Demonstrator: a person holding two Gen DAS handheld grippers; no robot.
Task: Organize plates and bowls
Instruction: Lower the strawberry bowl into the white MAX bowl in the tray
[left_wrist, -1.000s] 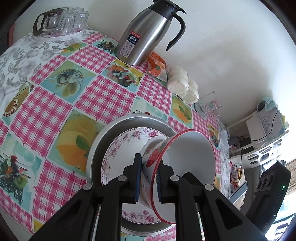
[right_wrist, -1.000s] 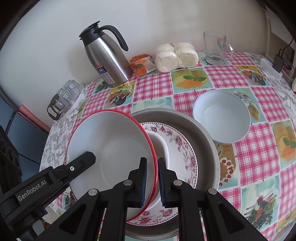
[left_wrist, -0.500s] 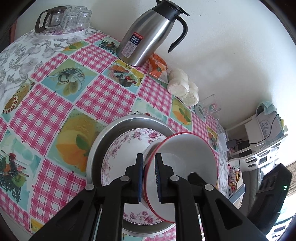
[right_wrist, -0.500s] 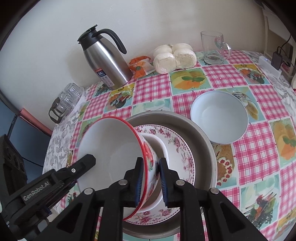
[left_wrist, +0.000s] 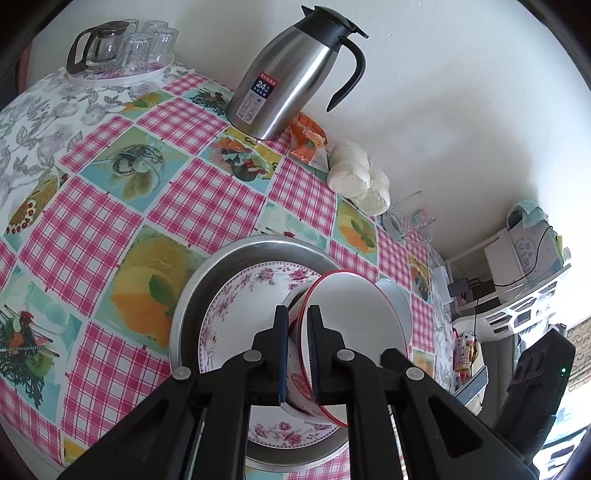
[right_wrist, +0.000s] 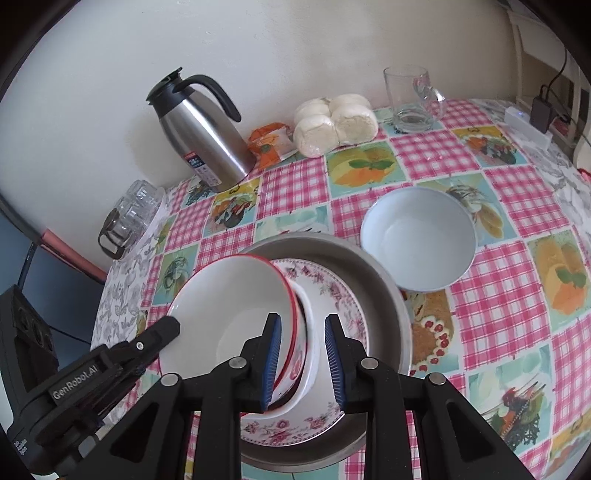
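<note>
Left wrist view: the left gripper (left_wrist: 297, 352) is clamped on the rim of the red-rimmed bowl (left_wrist: 354, 325), which leans tilted in a white bowl on the floral plate (left_wrist: 236, 314) inside the metal pan (left_wrist: 192, 295), near the table's front edge.

Right wrist view: the right gripper (right_wrist: 303, 363) is opening, with both bowl rims (right_wrist: 295, 332) between its jaws, apparently no longer pressed. Held on one side only, the bowl could slip and knock the plate.

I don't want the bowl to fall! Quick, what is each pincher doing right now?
Left gripper: shut on the rim of the red-rimmed bowl.
Right gripper: opening, the bowl's edge is between its jaws but not pinched.
</note>
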